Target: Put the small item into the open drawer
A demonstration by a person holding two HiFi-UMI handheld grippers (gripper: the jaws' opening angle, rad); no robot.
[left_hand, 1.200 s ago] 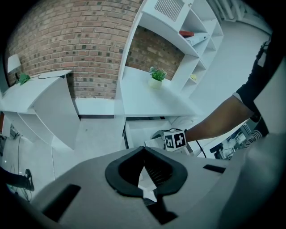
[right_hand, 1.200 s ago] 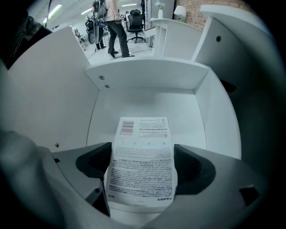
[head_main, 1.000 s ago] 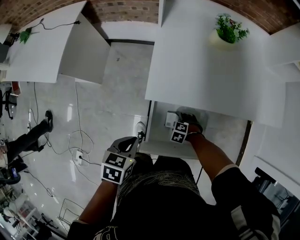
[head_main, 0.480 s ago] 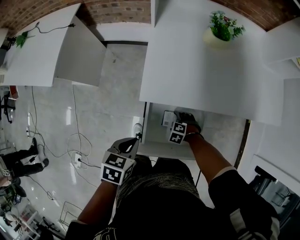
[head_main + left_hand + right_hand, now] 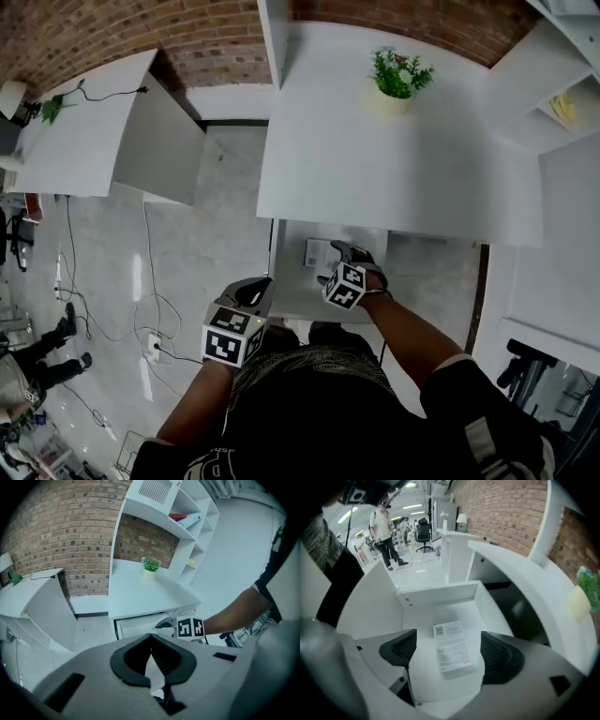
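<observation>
We hold the right tool (image 5: 447,651) over the open drawer (image 5: 440,592), its jaws spread wide and gripping nothing. The small item, a flat white box (image 5: 452,656) with printed labels, lies on the drawer floor directly below the gap between those jaws, touching neither. In the head view the right tool (image 5: 342,253) sits just under the front edge of the white table (image 5: 375,169), with the box (image 5: 316,253) just to its left inside the drawer (image 5: 291,292). Our left tool (image 5: 253,292) hangs off to the left of the drawer, above the floor, well apart from the box. Its jaws (image 5: 152,663) are pressed together at the tips and hold nothing.
</observation>
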